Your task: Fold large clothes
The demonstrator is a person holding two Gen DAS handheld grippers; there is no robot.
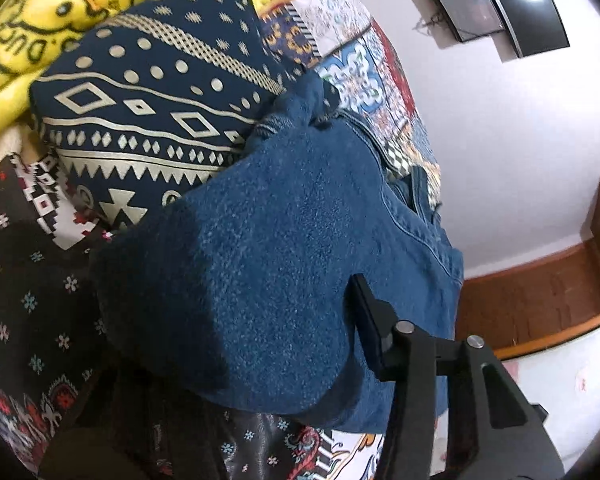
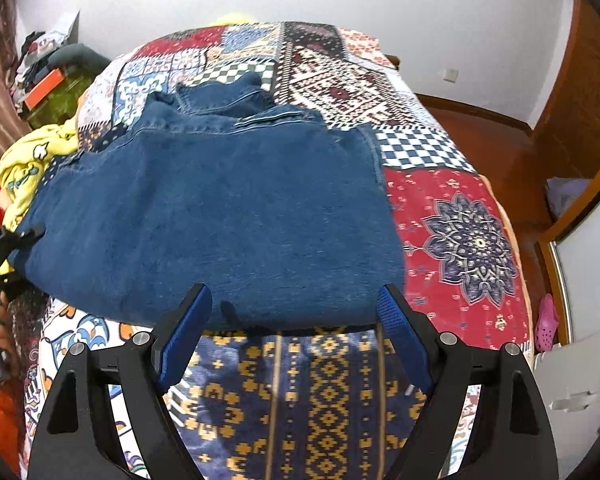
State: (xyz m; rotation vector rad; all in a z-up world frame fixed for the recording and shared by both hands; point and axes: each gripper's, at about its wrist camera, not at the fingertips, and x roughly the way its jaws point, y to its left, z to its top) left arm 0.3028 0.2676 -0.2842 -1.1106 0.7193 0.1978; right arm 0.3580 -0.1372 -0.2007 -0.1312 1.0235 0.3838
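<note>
White walls and a wooden floor surround a bed spread with a patchwork cover of red, blue and checkered squares. On it lies a large blue denim garment, folded into a broad block that fills the middle of the cover, its collar end toward twelve o'clock in the right wrist view. A navy blanket with pale geometric print is piled at the garment's nine o'clock side, with a yellow duck-print cloth beyond it. The right claw hangs with its blue-padded fingers spread wide at the garment's six o'clock edge, nothing between them. The left claw sits at the garment's nine o'clock edge; only one finger shows, lying against the denim, so I cannot tell whether it is pinching the cloth.
</note>
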